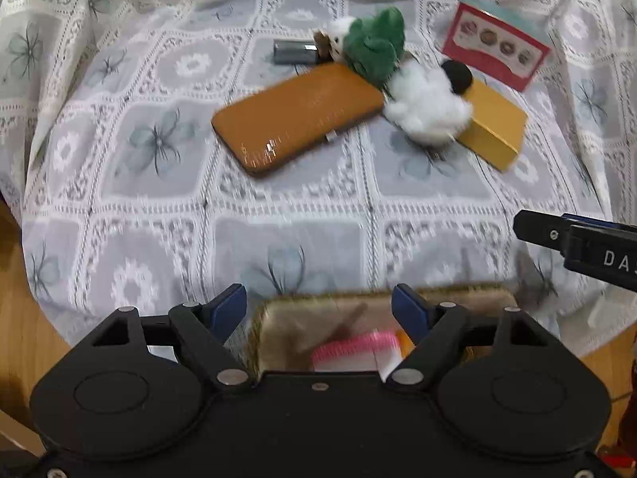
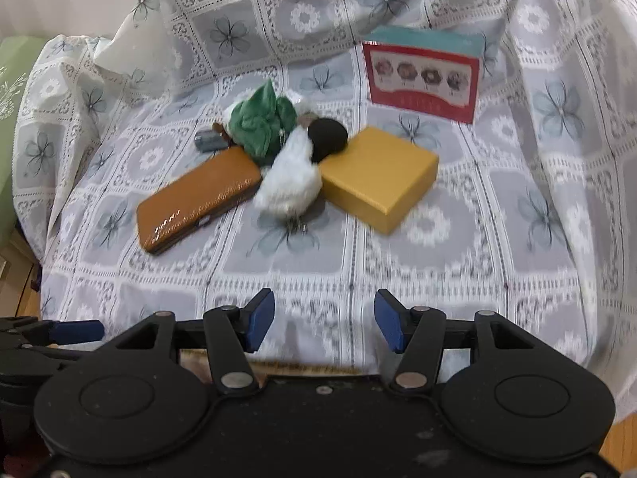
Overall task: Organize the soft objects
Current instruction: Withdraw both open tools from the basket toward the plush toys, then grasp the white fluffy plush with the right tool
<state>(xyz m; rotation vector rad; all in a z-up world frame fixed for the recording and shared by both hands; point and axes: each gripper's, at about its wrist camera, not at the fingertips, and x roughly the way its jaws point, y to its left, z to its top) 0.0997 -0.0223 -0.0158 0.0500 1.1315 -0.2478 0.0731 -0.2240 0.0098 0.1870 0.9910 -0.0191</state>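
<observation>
Lace cloth (image 2: 398, 263) covers the whole surface, and the soft things lie in a knot toward its far edge. From the left of that knot: a small grey cylinder (image 2: 208, 140), then a tan flat case (image 2: 197, 199) lying slantwise, its long axis running from the near left up toward the far right. At its far end sits a green plush toy (image 2: 260, 119), touching the case. Just right of that, a white fluffy toy (image 2: 288, 181) with a black round part (image 2: 327, 135) leans between the case and a yellow box (image 2: 378, 173). A red picture box (image 2: 424, 79) stands upright behind, near the far right corner.

At the near edge a furry tan basket (image 1: 278, 318) already holds something pink (image 1: 354, 352). The left gripper (image 1: 318, 306) hangs over it, jaws spread and empty. The right gripper (image 2: 324, 324) is likewise spread and holding nothing.

Both toys lie well ahead of the jaws. The white one sits almost dead ahead of the right gripper, which looks the nearer for it.
</observation>
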